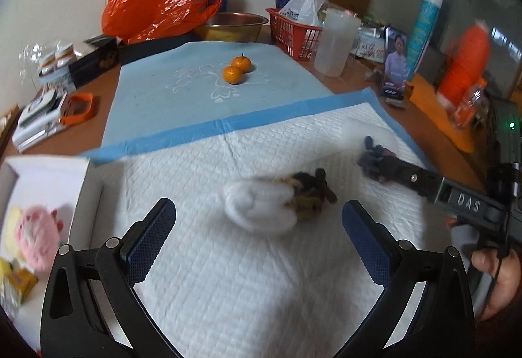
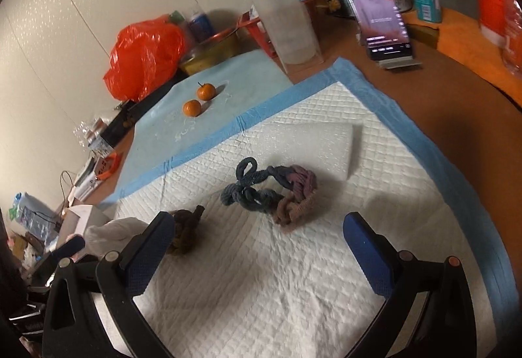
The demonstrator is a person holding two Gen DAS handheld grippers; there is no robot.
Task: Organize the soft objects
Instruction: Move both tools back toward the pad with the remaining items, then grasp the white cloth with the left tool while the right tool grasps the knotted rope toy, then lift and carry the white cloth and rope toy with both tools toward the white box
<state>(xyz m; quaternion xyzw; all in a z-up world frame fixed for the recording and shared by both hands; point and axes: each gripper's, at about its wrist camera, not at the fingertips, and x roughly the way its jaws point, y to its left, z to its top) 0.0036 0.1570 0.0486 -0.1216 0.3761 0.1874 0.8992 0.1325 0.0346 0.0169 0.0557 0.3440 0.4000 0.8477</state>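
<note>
- A white quilted pad [image 1: 228, 276] with a blue border covers the near part of a brown table; a pale blue mat [image 1: 182, 87] lies beyond it.
- The left gripper [image 1: 257, 217] hovers over the pad, fingers spread wide and holding nothing.
- Just ahead of it lies a white sock [image 1: 257, 208] touching a brown knitted bundle [image 1: 310, 191].
- The right gripper [image 2: 257, 227] also hovers with fingers spread wide, empty.
- Ahead of it lies a tangle of blue and pink knotted hair ties [image 2: 270, 191], near a folded white cloth [image 2: 326, 142].
- A white box [image 1: 49, 181] at the pad's left edge holds a pink plush toy [image 1: 37, 237].
- Two tangerines [image 1: 237, 69] sit touching on the blue mat.
- A propped phone [image 2: 375, 8] stands on the table beyond the pad.
</note>
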